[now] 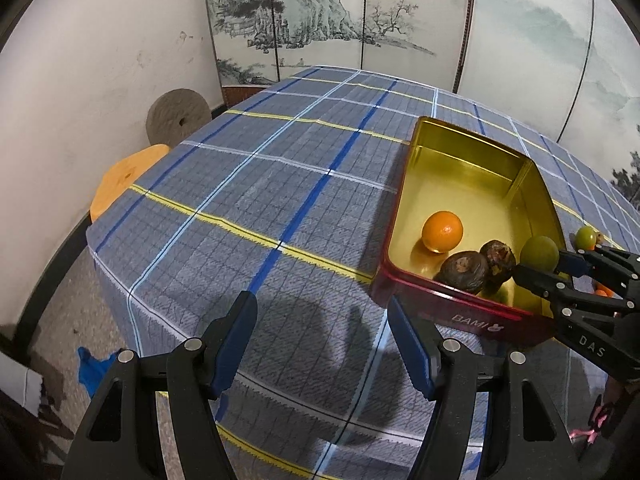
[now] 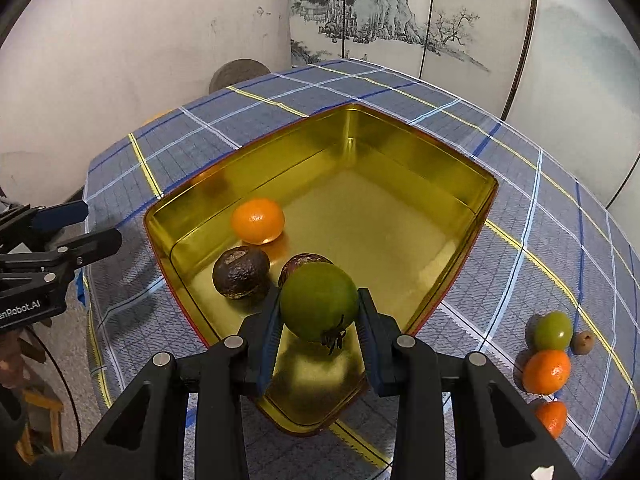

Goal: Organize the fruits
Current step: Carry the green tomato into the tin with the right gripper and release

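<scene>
A gold-lined red tin [image 1: 516,314] [image 2: 460,184] sits on the checked tablecloth. Inside lie an orange mandarin [image 1: 443,231] [image 2: 258,221] and two dark brown fruits [image 1: 464,271] [image 2: 241,273]. My right gripper [image 2: 319,312] [image 1: 536,266] is shut on a green fruit [image 2: 318,306] [image 1: 539,253] and holds it over the tin's near end. My left gripper [image 1: 322,344] [image 2: 86,226] is open and empty, over the cloth left of the tin. More fruit lies on the cloth right of the tin: a green one [image 2: 553,331] [image 1: 586,237], two mandarins [image 2: 546,372] and a small brown one [image 2: 582,342].
The table [image 1: 240,200] drops off at its left and near edges. An orange stool [image 1: 124,178] and a grey stone disc [image 1: 178,116] stand to the left by the white wall. A painted folding screen [image 1: 340,16] stands behind the table.
</scene>
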Tool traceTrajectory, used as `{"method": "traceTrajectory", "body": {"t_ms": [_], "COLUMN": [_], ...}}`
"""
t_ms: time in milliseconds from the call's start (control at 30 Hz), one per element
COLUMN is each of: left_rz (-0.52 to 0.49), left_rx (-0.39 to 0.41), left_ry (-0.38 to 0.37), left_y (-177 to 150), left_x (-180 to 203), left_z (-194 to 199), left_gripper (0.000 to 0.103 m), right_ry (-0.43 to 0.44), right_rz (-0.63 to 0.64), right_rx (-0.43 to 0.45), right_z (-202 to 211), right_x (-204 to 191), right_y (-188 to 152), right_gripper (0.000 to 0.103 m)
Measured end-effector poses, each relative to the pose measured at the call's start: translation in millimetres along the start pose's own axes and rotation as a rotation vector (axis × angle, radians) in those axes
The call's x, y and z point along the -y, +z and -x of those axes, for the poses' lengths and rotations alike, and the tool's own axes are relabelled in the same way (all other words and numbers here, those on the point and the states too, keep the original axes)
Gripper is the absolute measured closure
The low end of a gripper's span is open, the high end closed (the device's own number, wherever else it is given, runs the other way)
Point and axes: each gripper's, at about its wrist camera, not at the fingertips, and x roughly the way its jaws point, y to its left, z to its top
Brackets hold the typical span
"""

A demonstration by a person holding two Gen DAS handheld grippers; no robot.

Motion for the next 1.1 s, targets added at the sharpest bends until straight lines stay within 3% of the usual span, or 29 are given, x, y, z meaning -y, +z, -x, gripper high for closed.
{"method": "traceTrajectory", "body": {"t_ms": [900, 1100], "left_rz": [-0.019, -0.034], "left_rx": [-0.007, 0.007], "left_ry": [-0.026, -0.048], "left_y": [-12.8, -10.4], "left_x": [0.9, 9.9], "left_z": [3.3, 9.1], "left_gripper": [0.035, 0.035], "right_ry": [-0.021, -0.004], "right_rz": [0.007, -0.026], "right_rx": [0.006, 0.068], "right_z": [-2.7, 22.5], "right_x": [-2.0, 4.2], "right_y": [-0.4, -4.9], "right_gripper": [0.069, 0.069]}}
